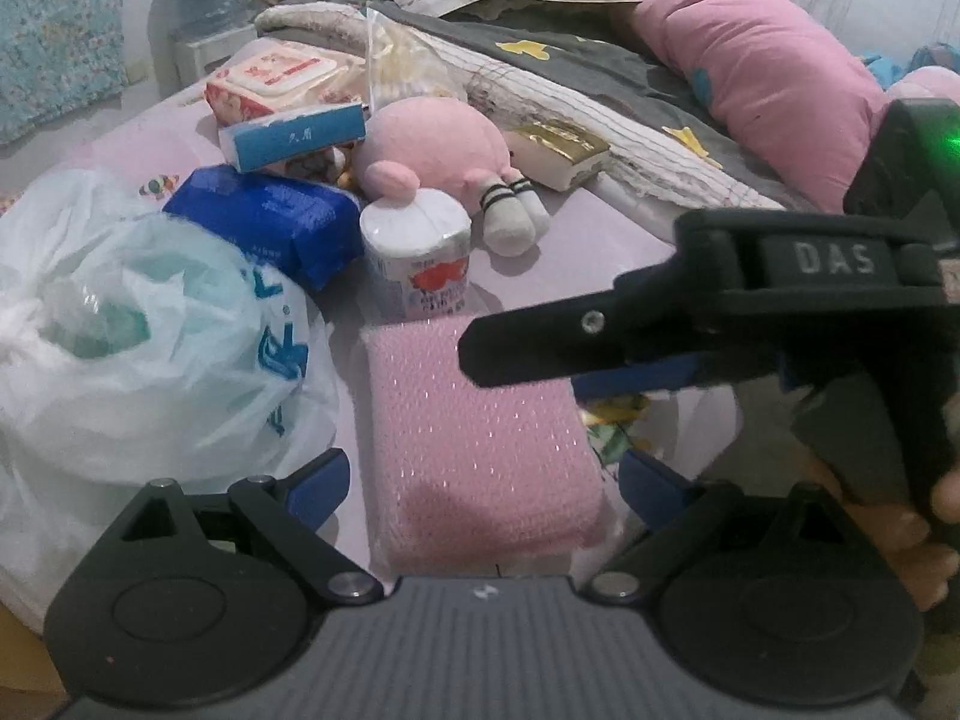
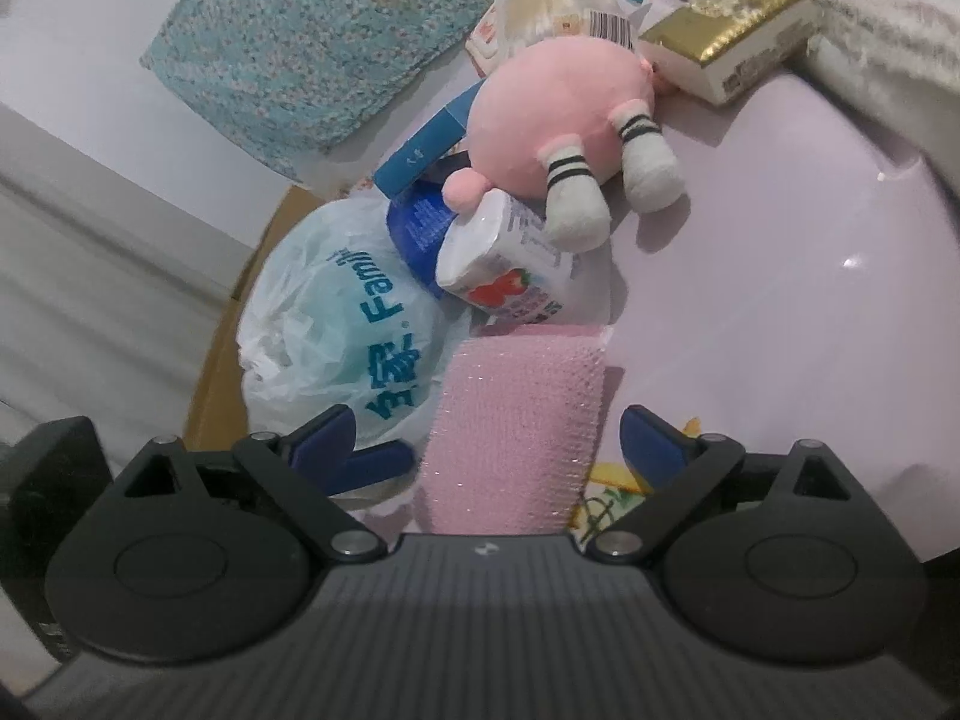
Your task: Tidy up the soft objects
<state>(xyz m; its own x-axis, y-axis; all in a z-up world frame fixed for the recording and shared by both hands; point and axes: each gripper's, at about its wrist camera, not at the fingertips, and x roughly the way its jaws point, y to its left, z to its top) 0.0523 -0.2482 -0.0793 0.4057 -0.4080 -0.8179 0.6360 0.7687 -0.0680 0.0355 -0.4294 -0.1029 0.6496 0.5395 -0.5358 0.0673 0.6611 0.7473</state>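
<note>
The left claw (image 1: pixel 485 489) stands open over a pink sponge (image 1: pixel 480 438) lying flat on the bed (image 1: pixel 600 252), its blue fingertips (image 1: pixel 318 483) either side and clear of it. The right claw (image 1: pixel 522 360) reaches in from the right, a hand (image 1: pixel 918 534) on its handle, one black finger over the sponge's far corner. To the left sits a white plastic bag (image 1: pixel 150 348). Behind the sponge stands a tissue roll (image 1: pixel 417 258), beside a blue pack (image 1: pixel 270 228) and a pink plush toy (image 1: pixel 438 162).
</note>
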